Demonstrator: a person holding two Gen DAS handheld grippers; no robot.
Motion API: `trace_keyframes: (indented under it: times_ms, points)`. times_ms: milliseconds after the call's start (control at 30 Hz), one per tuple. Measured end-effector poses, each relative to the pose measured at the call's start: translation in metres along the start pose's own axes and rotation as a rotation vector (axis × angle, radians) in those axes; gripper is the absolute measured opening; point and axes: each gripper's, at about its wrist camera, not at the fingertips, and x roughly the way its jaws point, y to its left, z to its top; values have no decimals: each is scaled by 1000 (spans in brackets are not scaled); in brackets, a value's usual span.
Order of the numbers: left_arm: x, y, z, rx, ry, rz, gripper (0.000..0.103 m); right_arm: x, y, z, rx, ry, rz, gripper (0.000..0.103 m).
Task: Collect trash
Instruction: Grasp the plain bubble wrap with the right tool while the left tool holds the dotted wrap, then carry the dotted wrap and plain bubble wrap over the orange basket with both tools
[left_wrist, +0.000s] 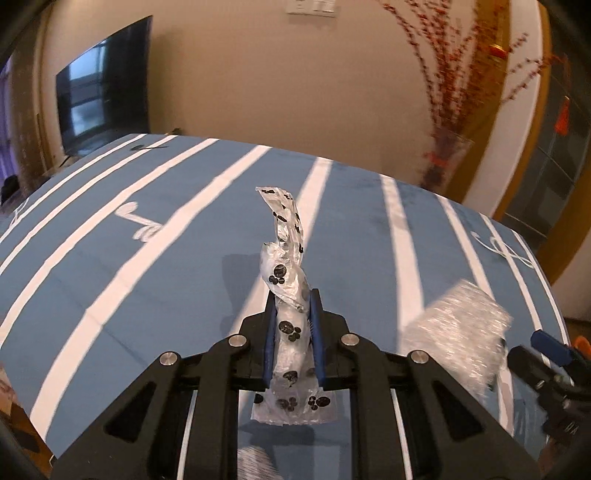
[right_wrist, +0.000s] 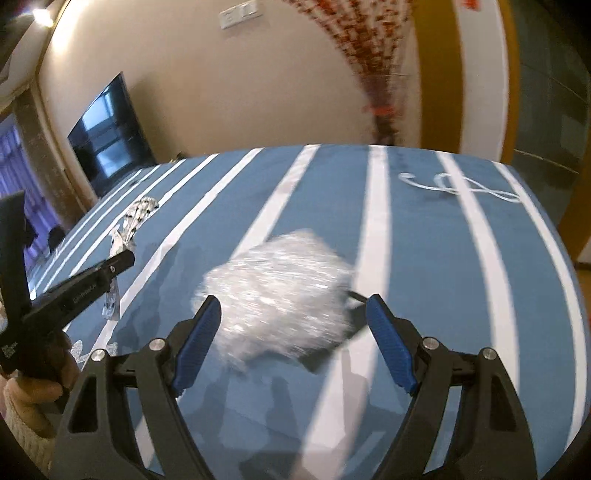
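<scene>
My left gripper is shut on a clear plastic wrapper with black paw prints, held above the blue striped tablecloth; the wrapper sticks up past the blue pads and hangs below them. It also shows in the right wrist view, with the left gripper at far left. My right gripper is open, its blue pads wide apart. A crumpled clear plastic piece, blurred by motion, lies between and just ahead of them. It also shows in the left wrist view.
The table's far edge faces a beige wall. A dark TV screen hangs at the left. A vase with red-berried branches stands behind the table at the right. White drawn motifs mark the cloth.
</scene>
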Motion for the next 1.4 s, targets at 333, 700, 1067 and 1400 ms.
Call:
trace_keyframes:
  times_ms: [333,700,1067,1400]
  points:
    - [11,2,-1,-8,27,-10,16,38,14,-10,-94,116,-40,24]
    - [-3,-61,-14,78,40,-129,16,-35,-82,-34,44,32,-227,9]
    - [-37,-161,-38,194,52,-315,16,-142,-178,-72,213,-95,-384,9]
    - [-73,-263,-67,319,61,-498,16,-221,-248,-110,345,-191,-521,9]
